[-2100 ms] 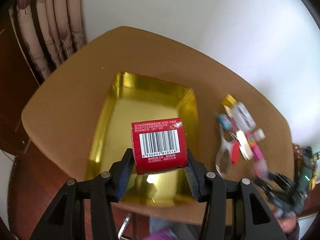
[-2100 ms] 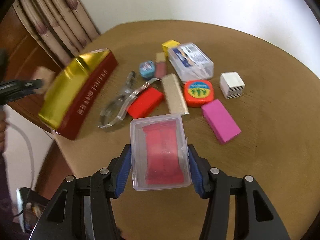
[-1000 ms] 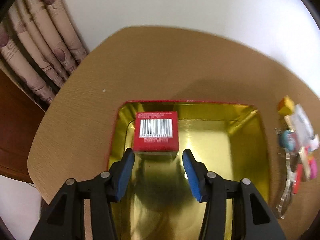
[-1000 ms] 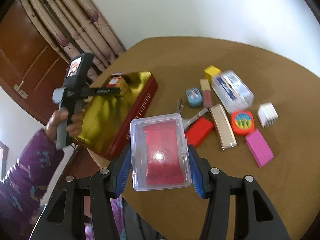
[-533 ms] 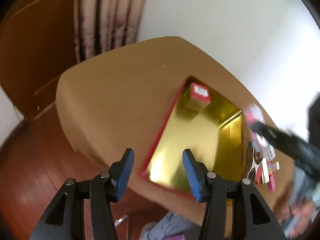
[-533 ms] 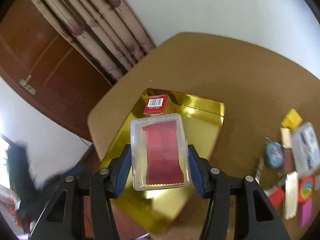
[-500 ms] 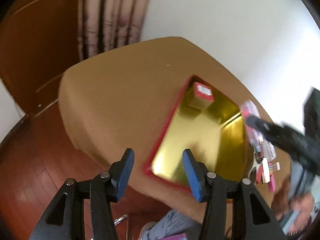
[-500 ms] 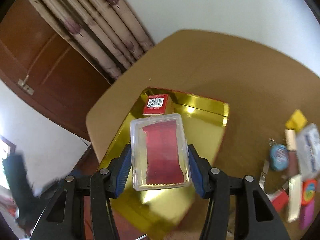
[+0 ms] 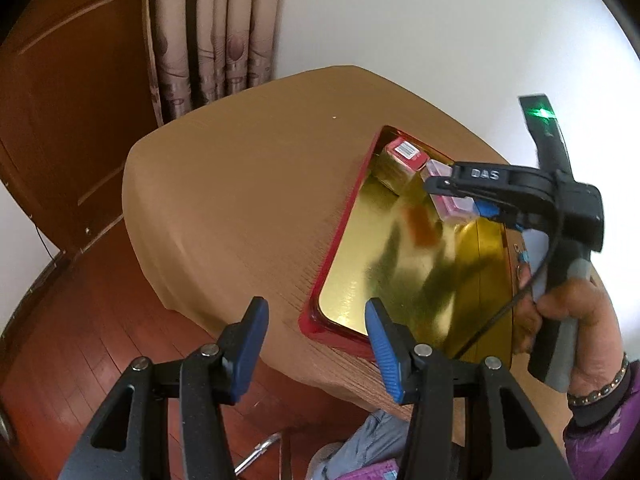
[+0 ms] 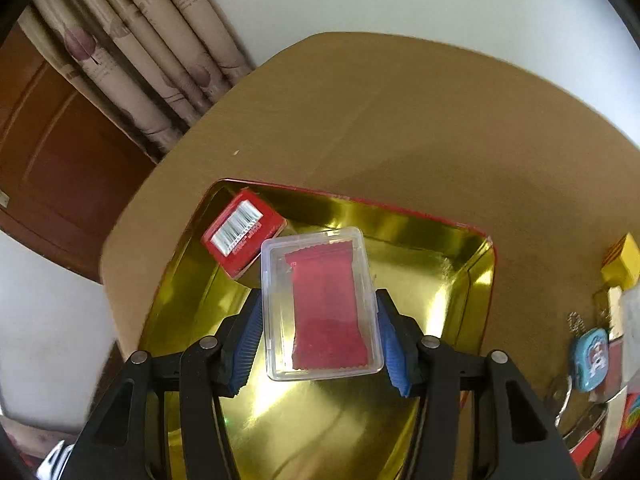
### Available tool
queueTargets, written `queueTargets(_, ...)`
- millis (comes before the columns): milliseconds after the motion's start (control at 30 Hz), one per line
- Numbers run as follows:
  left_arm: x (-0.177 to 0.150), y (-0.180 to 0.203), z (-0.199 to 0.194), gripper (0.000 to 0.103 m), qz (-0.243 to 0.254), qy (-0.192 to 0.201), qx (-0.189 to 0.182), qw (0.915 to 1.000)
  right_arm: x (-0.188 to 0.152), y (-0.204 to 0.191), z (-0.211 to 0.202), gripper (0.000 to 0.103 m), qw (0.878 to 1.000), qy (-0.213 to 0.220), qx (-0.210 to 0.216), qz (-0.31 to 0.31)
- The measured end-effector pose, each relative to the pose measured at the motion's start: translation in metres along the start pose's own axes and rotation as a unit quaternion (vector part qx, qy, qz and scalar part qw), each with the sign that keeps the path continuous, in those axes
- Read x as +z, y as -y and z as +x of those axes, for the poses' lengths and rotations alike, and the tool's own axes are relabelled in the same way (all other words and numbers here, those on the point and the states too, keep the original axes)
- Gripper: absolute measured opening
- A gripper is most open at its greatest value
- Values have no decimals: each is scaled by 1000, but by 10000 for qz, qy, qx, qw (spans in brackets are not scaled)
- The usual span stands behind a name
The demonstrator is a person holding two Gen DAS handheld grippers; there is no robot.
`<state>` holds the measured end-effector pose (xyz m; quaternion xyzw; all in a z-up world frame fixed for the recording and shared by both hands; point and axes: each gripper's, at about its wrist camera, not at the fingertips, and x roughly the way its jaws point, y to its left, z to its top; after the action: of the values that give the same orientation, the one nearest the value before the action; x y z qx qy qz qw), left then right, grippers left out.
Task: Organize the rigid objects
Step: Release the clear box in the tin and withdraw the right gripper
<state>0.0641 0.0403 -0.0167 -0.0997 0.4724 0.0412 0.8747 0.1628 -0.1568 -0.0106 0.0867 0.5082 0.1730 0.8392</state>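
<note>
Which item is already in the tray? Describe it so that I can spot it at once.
Find the gold-lined tray with a red rim on the brown table. In its far left corner sits a small red cardboard box. Its white barcode label sets it apart from the clear plastic case with a red packet inside, held beside it by the right tool.

Your brown table carries the gold tray at six o'clock; small clutter, a yellow block among it, lies at three o'clock.

One gold tray, one red box, one clear case, one table, two grippers
</note>
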Motion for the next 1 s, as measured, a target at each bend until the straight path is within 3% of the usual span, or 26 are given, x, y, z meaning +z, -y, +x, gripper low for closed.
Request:
queueTargets(100,-2,4,1,51,68,25,24,10000,2,-1,0,53,9999,90,-111,-55)
queueTargets(133,-2,5,2,51,93,17,51,9999,2,1,-5,58,9997,198,-121,-24)
queueTargets(200,-3,6,5,51,109,-47,54,9999,-4,8,-22,66,9986,517,-46,69)
queueTargets(267,-3,6,7,52,123,-53,60,9999,-13,17,-46,66,9957,880,169,234)
queueTargets(333,-2,8,8,52,193,-21,91,9998,-27,26,-72,67,9917,1196,365,308)
queueTargets(433,-5,15,2,52,360,151,74,9992,-68,47,-111,72,9871,1554,299,258)
queueTargets(533,-8,27,-3,52,626,219,-68,9978,-123,88,-140,77,9838,1762,-205,261)
queueTargets(667,-17,53,-14,52,1160,337,-269,9923,-178,161,-156,77,9799,1618,-1053,493)
queueTargets(833,-32,102,-23,52,1830,79,-853,9794,-238,261,-168,77,9587,1324,-2321,971)
queueTargets(900,-36,127,-21,52,2028,-152,-1122,9726,-249,285,-173,77,9545,1294,-2435,1131)
queueTargets(1000,-38,167,-12,52,2207,-570,-1585,9607,-261,310,-179,77,9538,1373,-2199,1517)
